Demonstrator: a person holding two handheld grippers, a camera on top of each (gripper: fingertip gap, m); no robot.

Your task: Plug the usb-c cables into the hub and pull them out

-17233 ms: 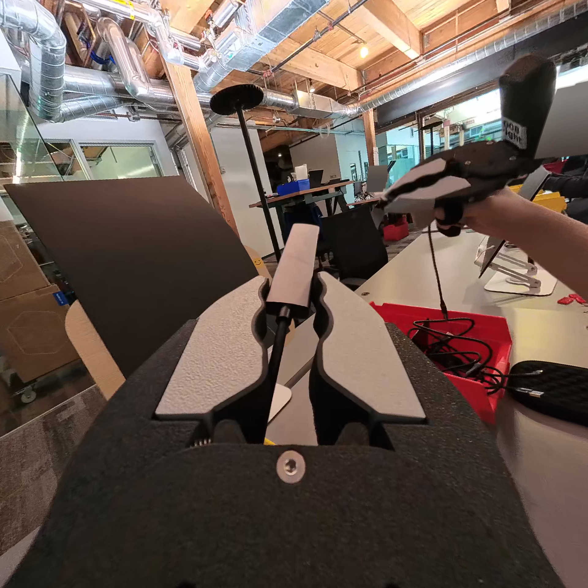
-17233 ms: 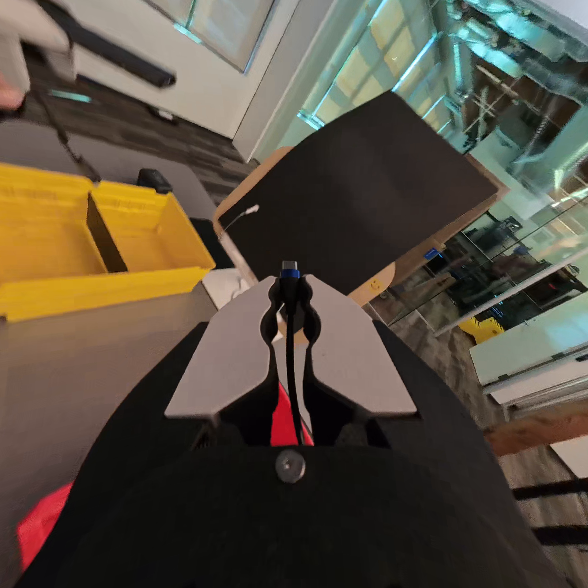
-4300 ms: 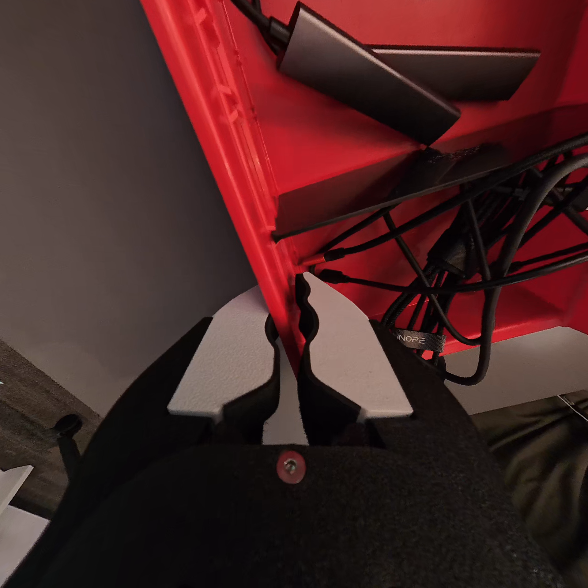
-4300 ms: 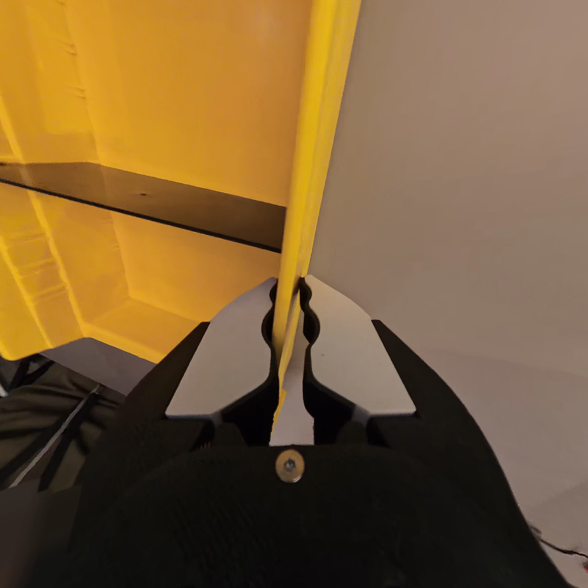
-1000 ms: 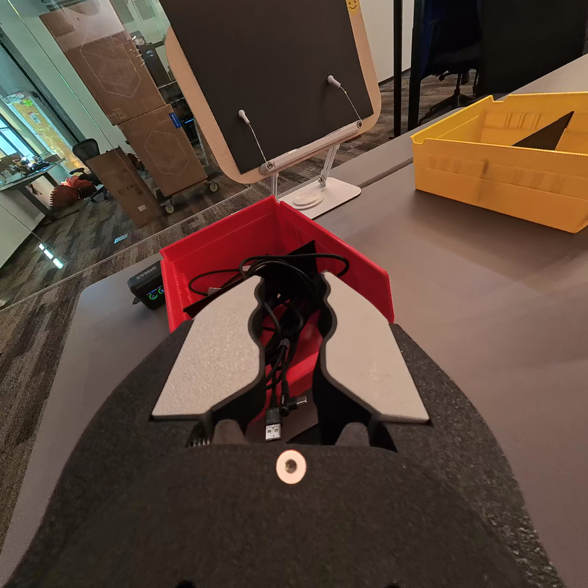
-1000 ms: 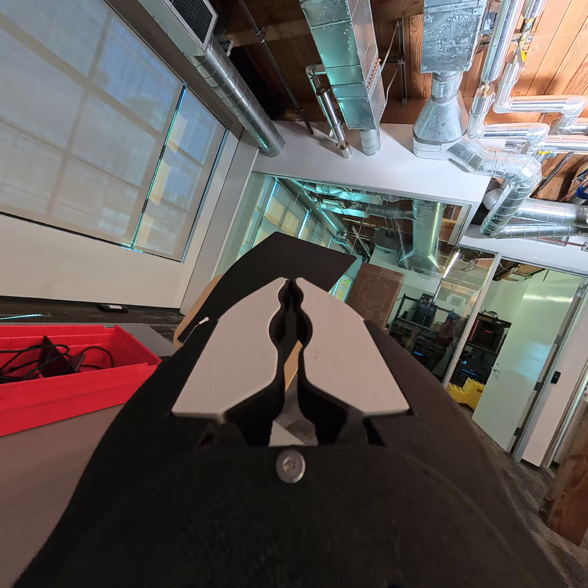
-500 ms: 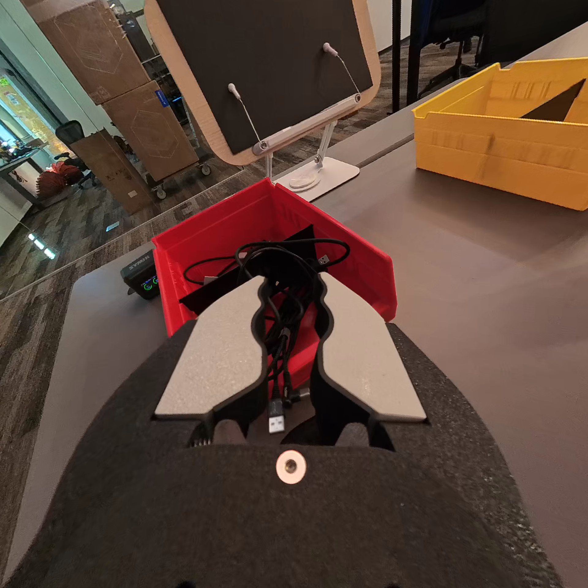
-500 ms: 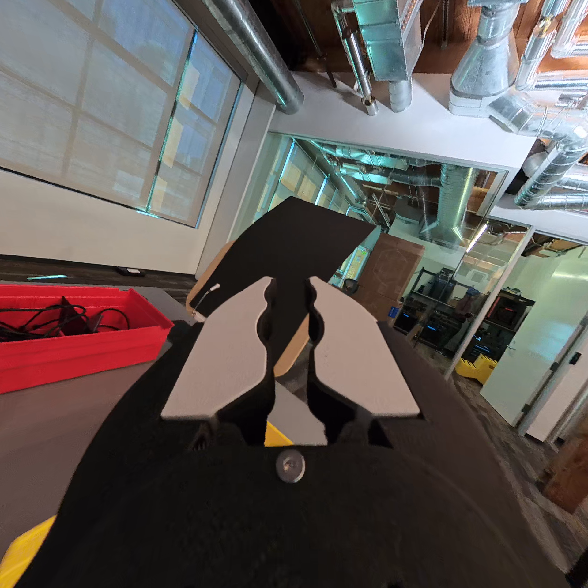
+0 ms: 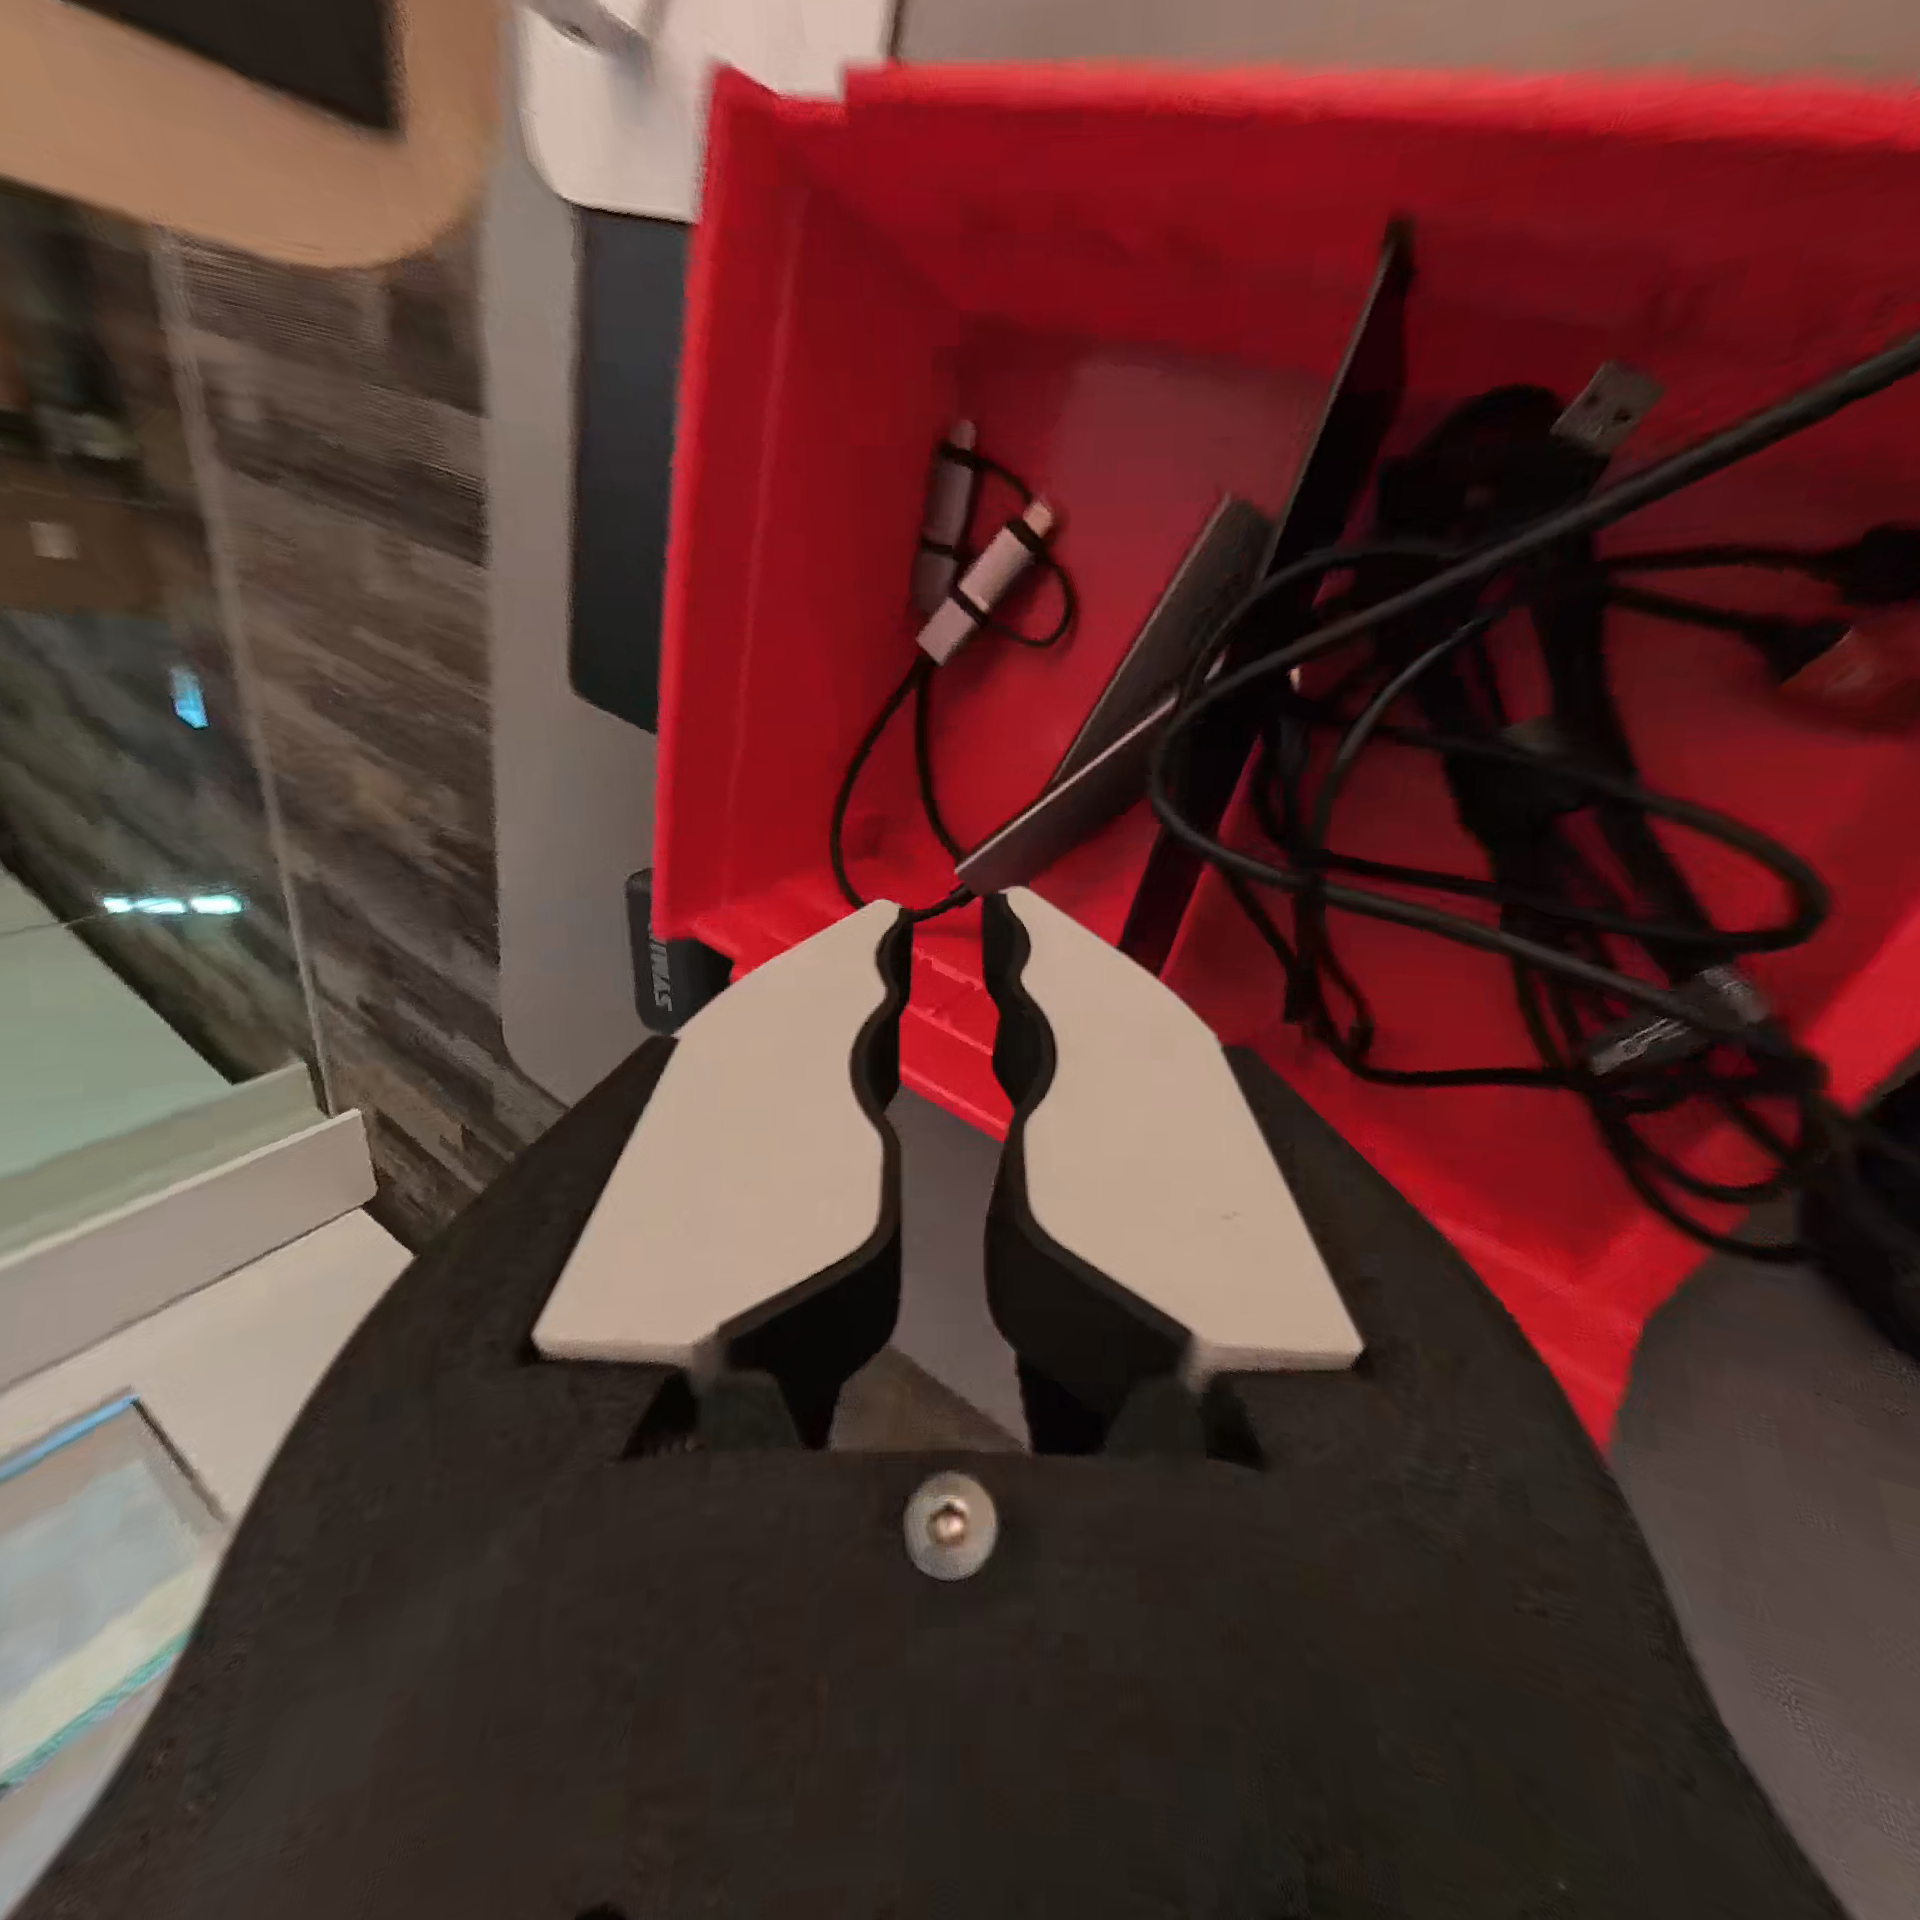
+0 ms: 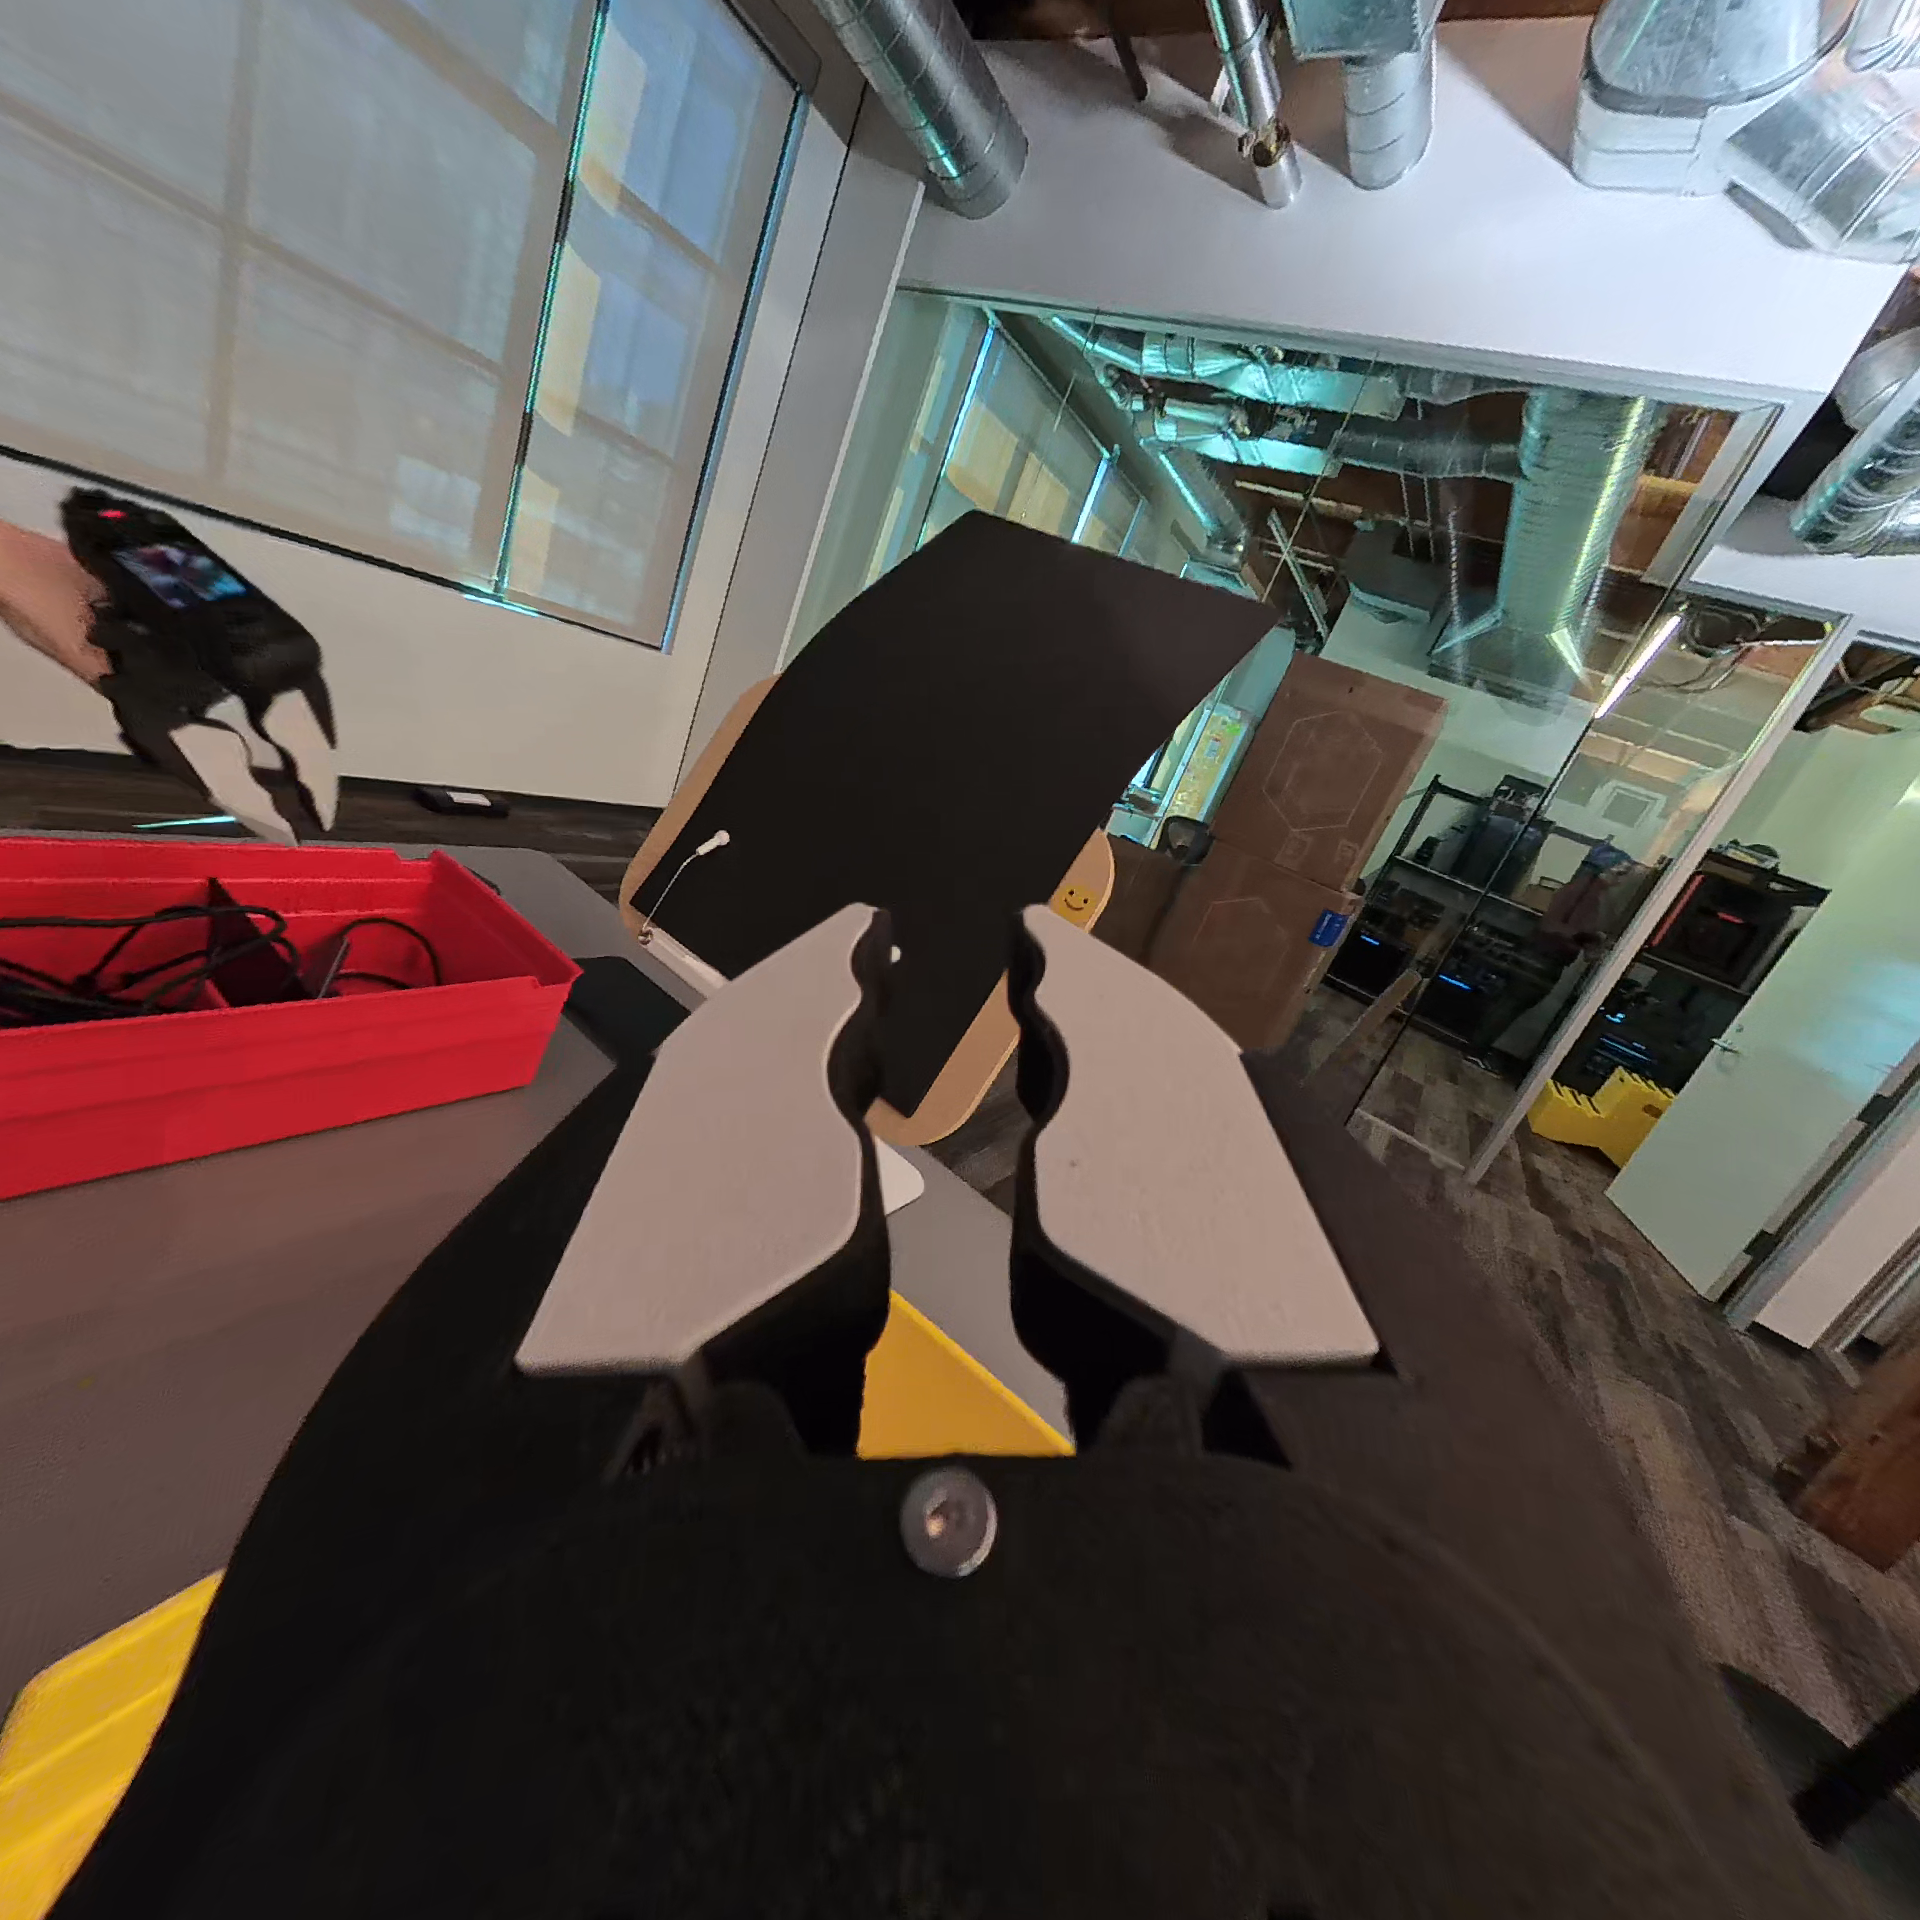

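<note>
Cables (image 9: 1538,790) lie in a black tangle inside the red bin (image 9: 821,312), which stands on the grey surface (image 10: 208,1278). A grey flat hub (image 9: 1132,717) leans against the black divider (image 9: 1340,488) of the bin, with one end low near the front wall. In the left compartment a thin cable with two grey adapter plugs (image 9: 977,561) rests on the bin floor.

The left tool (image 9: 943,914) is above the near edge of the bin and points down into it; its jaws stand a little apart and hold nothing. The tips are close to the low end of the hub, but I cannot tell if they touch it. This view is somewhat blurred.

The right tool (image 10: 948,930) is well apart from the red bin and points toward a black board with a wooden rim (image 10: 935,790) on a stand. Its jaws are also narrowly apart and empty. Under it a yellow bin (image 10: 935,1403) shows. In the right wrist view the left tool (image 10: 281,800) hangs over the red bin (image 10: 312,1049), in a hand (image 10: 42,603).
</note>
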